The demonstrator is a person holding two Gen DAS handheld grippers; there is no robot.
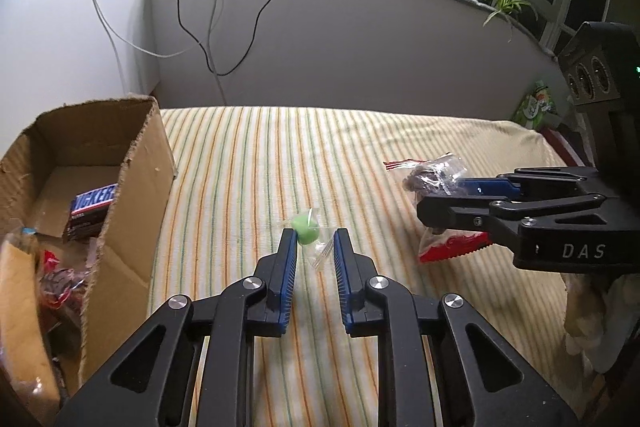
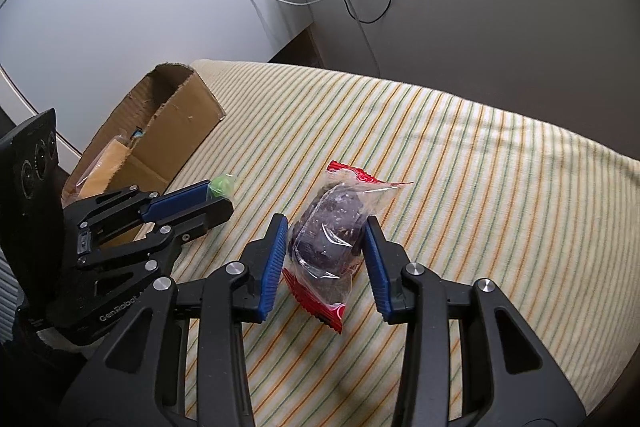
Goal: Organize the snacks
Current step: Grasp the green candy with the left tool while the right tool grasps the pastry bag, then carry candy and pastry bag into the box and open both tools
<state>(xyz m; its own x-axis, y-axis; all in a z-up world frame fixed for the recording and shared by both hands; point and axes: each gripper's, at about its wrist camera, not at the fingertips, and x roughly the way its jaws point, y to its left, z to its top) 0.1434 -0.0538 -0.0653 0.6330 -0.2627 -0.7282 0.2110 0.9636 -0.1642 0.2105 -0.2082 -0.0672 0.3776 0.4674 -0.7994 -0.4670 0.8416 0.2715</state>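
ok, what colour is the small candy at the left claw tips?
Light green candy, in a clear twisted wrapper. Shows best in the left wrist view.

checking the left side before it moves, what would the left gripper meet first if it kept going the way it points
The green wrapped candy at the left gripper fingertips, its clear wrapper tail between them; beyond that, just the striped cloth. Contact is hard to judge.

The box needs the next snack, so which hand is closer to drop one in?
Probably left. The left gripper sits right beside the box, its fingers around the green candy. The right gripper holds the brown snack bag farther away.
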